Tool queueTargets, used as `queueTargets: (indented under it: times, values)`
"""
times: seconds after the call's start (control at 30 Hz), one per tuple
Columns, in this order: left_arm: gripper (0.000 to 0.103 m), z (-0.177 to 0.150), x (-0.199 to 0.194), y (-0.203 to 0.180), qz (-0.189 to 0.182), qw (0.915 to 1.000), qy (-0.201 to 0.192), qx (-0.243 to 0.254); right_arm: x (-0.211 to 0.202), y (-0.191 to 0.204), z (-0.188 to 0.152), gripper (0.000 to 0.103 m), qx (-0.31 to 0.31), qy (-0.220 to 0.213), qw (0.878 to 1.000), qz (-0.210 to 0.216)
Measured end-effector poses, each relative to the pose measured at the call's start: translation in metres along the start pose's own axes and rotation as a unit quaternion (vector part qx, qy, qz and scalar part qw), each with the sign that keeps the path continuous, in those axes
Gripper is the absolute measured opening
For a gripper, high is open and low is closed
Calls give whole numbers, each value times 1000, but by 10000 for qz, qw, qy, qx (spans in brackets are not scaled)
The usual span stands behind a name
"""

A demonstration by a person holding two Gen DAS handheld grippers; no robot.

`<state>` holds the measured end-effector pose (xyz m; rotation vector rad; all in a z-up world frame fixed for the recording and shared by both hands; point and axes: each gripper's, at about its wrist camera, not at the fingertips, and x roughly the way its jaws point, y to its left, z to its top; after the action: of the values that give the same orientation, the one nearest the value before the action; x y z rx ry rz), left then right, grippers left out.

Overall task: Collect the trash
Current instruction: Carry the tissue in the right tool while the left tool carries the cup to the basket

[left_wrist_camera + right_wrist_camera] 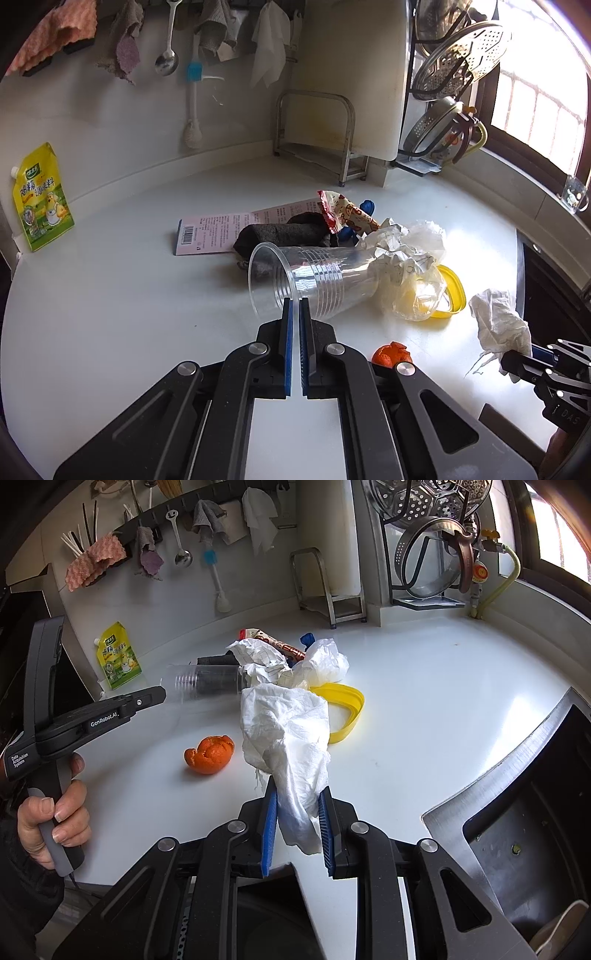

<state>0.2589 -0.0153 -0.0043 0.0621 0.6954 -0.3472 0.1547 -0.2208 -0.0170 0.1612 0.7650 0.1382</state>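
Note:
A clear plastic cup (325,280) lies on its side on the white counter (129,314). My left gripper (296,301) is shut on the cup's near rim, and the cup (207,683) also shows in the right wrist view. My right gripper (298,790) is shut on a crumpled white paper towel (284,731) held above the counter. Behind the cup sits a pile of crumpled paper (399,251), a snack wrapper (343,214), a dark foam piece (280,236), a pink card (214,232) and a yellow lid (452,291). An orange peel (210,755) lies near the front.
A yellow seasoning pouch (42,199) leans on the back wall at the left. A metal rack (314,136) and a stand of pot lids (443,81) occupy the back right. A steel sink (517,812) opens at the right. A hand (55,812) grips the left tool.

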Motion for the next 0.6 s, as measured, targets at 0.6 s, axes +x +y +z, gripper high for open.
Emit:
queueTargets:
  times: [0.6]
  values:
    - [4, -41, -84, -8, 771, 9962, -397, -95, -33, 23, -22, 20, -181, -80, 9998, 39]
